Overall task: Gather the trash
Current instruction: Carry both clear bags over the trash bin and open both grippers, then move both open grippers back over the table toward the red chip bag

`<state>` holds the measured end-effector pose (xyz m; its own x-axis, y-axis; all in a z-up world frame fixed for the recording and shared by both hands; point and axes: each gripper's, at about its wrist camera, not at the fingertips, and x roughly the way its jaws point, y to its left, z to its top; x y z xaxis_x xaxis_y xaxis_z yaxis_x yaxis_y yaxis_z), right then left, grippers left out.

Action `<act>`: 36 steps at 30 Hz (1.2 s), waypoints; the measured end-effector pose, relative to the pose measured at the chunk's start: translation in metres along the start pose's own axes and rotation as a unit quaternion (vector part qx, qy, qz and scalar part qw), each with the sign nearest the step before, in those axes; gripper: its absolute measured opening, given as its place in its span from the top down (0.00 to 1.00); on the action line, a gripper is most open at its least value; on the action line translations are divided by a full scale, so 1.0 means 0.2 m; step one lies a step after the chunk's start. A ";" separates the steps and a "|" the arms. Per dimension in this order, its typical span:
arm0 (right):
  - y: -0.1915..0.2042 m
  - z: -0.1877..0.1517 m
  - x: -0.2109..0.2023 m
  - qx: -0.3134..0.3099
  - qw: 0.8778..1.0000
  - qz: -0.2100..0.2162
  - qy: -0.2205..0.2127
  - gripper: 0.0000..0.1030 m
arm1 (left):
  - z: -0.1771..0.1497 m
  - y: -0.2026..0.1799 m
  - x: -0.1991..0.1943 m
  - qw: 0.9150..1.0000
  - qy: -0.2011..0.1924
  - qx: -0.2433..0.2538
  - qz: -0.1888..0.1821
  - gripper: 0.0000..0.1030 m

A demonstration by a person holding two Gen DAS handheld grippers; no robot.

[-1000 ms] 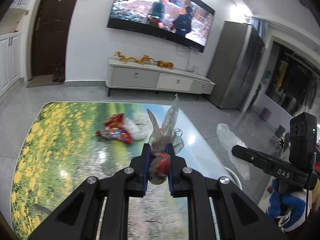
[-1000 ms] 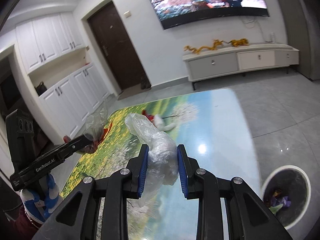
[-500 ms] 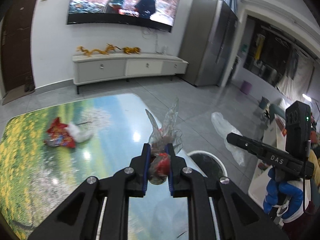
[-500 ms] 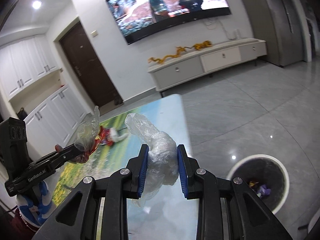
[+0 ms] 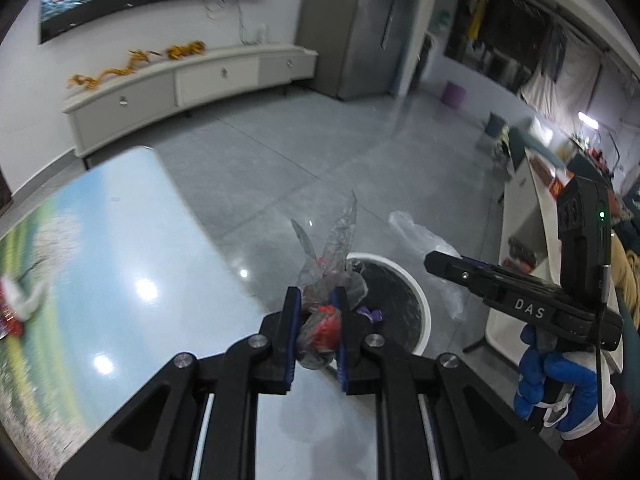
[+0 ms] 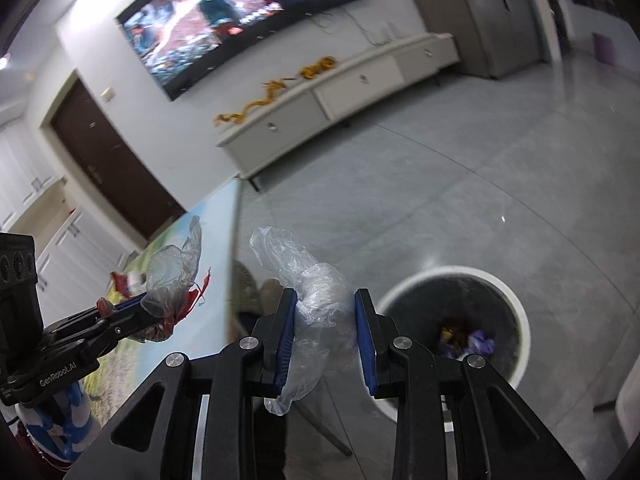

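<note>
A crumpled clear wrapper [image 5: 320,322] with red inside is being pinched between the blue pads of the left gripper [image 5: 317,334], whose jaws are drawn nearly together on it. The wrapper's twisted ends are fanning upward past the fingertips. In the left wrist view it is being held just past the edge of the table [image 5: 120,280], in front of the bin [image 5: 420,312] on the floor below. The same wrapper [image 6: 172,272] is being seen from the right wrist camera, sticking out of the left gripper [image 6: 136,312] over the table [image 6: 208,300] edge.

A clear plastic bag [image 6: 320,308] is being gripped by the right gripper [image 6: 325,336], the jaws closed on its bunched middle; one end is being pushed up and to the left, the other is hanging below the pads. In the left wrist view the bag [image 5: 420,240] is being shown ahead of the right gripper [image 5: 430,262], which is being carried by a hand [image 5: 548,384] in a blue and white glove.

The bin [image 6: 516,320] is standing on the grey floor [image 6: 440,200], to the right of the bag in the right wrist view, with purple and dark scraps [image 6: 476,340] lying at its bottom. More red and white trash [image 5: 12,304] is being left on the table, well away from both grippers. A low cabinet [image 6: 340,84] and a wall screen [image 6: 240,12] are being shown behind, somewhat blurred.
</note>
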<state>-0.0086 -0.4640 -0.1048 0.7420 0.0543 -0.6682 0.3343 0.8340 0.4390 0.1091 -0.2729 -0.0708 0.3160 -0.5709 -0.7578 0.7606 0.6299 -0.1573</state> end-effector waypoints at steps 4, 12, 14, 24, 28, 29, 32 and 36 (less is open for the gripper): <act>-0.16 0.00 0.09 0.033 0.999 -0.013 0.017 0.72 | 0.04 -0.08 0.19 0.999 0.033 0.011 -0.009 0.86; -0.34 -0.03 0.20 0.074 0.996 -0.025 0.041 0.70 | 0.12 -0.18 0.44 0.997 0.071 0.014 -0.025 0.85; -0.37 -0.04 0.21 0.081 0.995 -0.025 0.044 0.70 | 0.14 -0.20 0.48 0.996 0.078 0.011 -0.033 0.85; -0.47 -0.03 0.22 0.101 0.993 -0.036 0.042 0.56 | 0.22 -0.28 0.55 0.996 0.071 -0.007 -0.062 0.43; -0.46 -0.02 0.19 0.100 0.994 -0.040 0.036 0.56 | 0.23 -0.30 0.51 0.996 0.063 -0.008 -0.069 0.43; -0.46 -0.02 0.18 0.099 0.994 -0.041 0.035 0.56 | 0.22 -0.31 0.49 0.996 0.060 -0.009 -0.069 0.43; -0.45 -0.01 0.16 0.098 0.994 -0.041 0.030 0.56 | 0.22 -0.29 0.44 0.996 0.050 -0.016 -0.068 0.43; -0.42 -0.01 0.11 0.090 0.995 -0.042 0.021 0.55 | 0.21 -0.28 0.35 0.998 0.032 -0.022 -0.058 0.43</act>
<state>-0.0215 -0.5311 -0.1572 0.6843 0.0149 -0.7291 0.4945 0.7254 0.4789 0.1121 -0.3703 -0.0880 0.1891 -0.6078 -0.7713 0.7638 0.5847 -0.2734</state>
